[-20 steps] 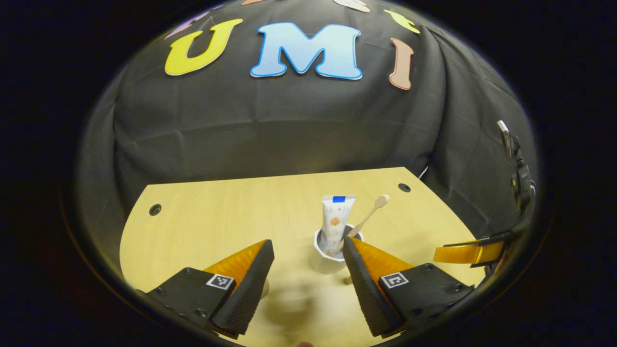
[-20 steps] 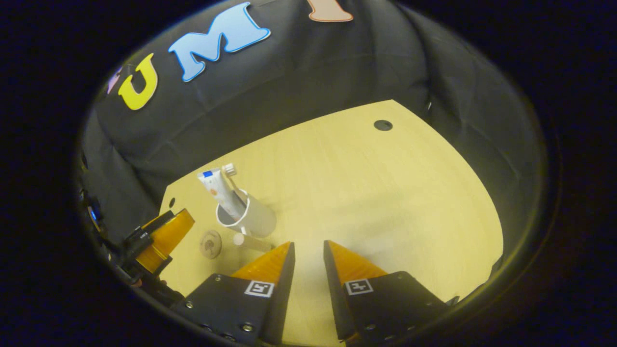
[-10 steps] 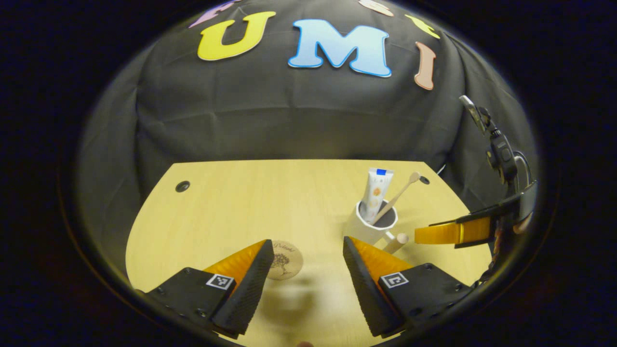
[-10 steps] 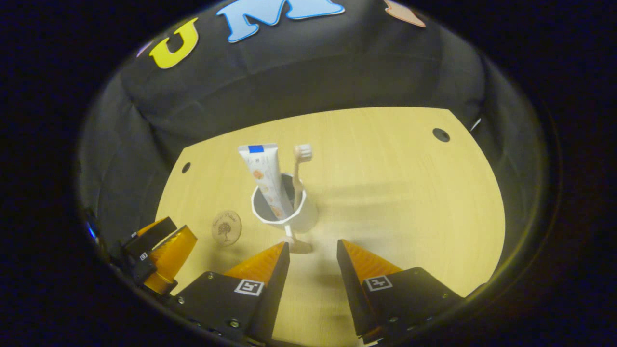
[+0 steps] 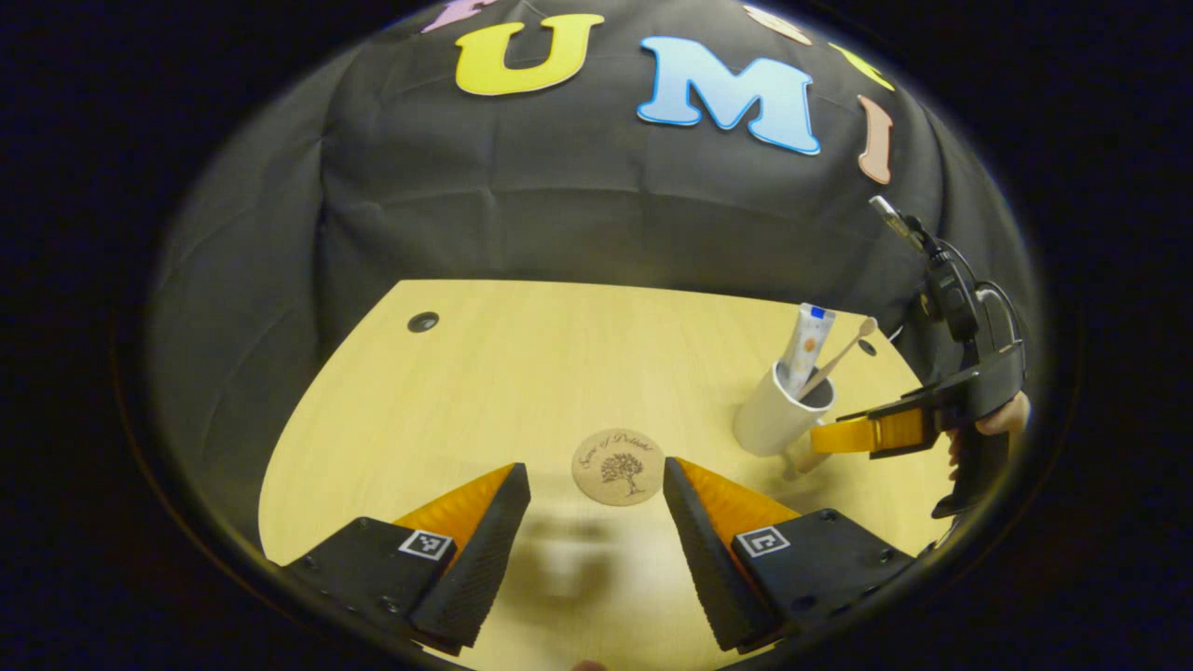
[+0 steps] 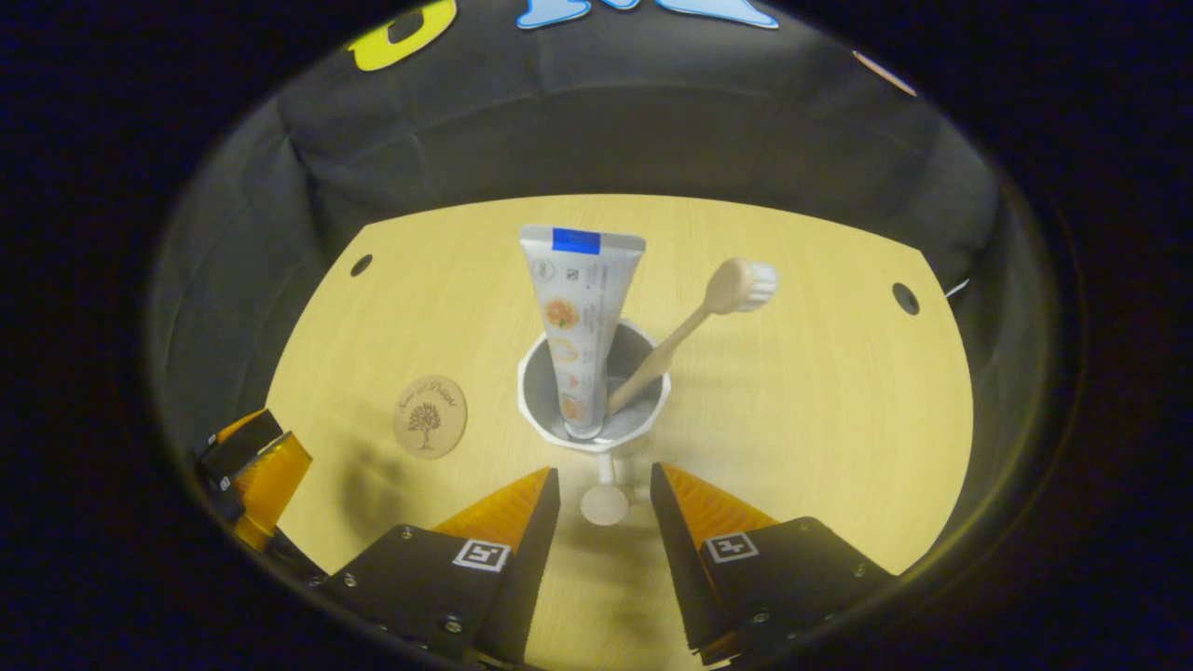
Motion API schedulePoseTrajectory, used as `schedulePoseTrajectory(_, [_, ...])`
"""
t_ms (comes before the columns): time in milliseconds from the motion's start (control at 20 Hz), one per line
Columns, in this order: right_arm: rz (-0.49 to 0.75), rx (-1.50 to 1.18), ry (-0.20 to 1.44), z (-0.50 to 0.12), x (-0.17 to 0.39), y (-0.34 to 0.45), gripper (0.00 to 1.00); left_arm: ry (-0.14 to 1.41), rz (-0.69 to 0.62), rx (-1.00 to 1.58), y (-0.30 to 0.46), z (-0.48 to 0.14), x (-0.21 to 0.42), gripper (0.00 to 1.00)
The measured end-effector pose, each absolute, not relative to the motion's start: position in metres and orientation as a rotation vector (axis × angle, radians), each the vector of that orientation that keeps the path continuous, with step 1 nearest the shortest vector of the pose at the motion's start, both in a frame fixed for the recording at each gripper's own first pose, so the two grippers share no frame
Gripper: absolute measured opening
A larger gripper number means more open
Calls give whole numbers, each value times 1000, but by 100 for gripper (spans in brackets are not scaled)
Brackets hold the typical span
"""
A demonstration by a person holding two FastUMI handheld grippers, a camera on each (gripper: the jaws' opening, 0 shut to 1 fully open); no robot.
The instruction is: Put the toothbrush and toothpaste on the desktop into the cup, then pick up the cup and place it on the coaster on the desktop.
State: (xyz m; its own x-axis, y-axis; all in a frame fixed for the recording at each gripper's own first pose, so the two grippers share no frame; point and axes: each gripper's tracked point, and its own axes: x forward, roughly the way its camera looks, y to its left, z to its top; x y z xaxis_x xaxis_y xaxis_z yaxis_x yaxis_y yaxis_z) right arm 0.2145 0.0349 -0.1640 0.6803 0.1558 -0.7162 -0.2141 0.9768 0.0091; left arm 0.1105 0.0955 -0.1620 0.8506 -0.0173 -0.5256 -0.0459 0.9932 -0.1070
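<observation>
Toothpaste and toothbrush both stand in the cup, tube upright, brush leaning to the side with its head up, so the loading half looks done. Left to do: lift the cup and set it on the coaster. The cup sits on the surface, apart from the coaster, which is bare. Right gripper has its jaws partly open, holding nothing, straddling the cup's wooden handle knob without touching it as far as can be told. Left gripper jaws are wide open and empty, hovering low just short of the coaster.
</observation>
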Motion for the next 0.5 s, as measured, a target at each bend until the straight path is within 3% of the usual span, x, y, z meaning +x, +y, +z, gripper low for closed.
schedulePoseTrajectory(300, [208, -79, 830, -177, 223, 36, 55, 570, 41, -129, 110, -171, 105, 95])
schedulePoseTrajectory(400, [207, -81, 843, -183, 226, 36, 37, 577, 45, -138, 112, -174, 103, 95])
schedulePoseTrajectory(450, [207, -89, 854, -191, 225, 35, 37, 581, 46, -141, 112, -176, 104, 95])
schedulePoseTrajectory(500, [200, -97, 843, -178, 223, 34, 28, 583, 47, -144, 113, -177, 104, 95])
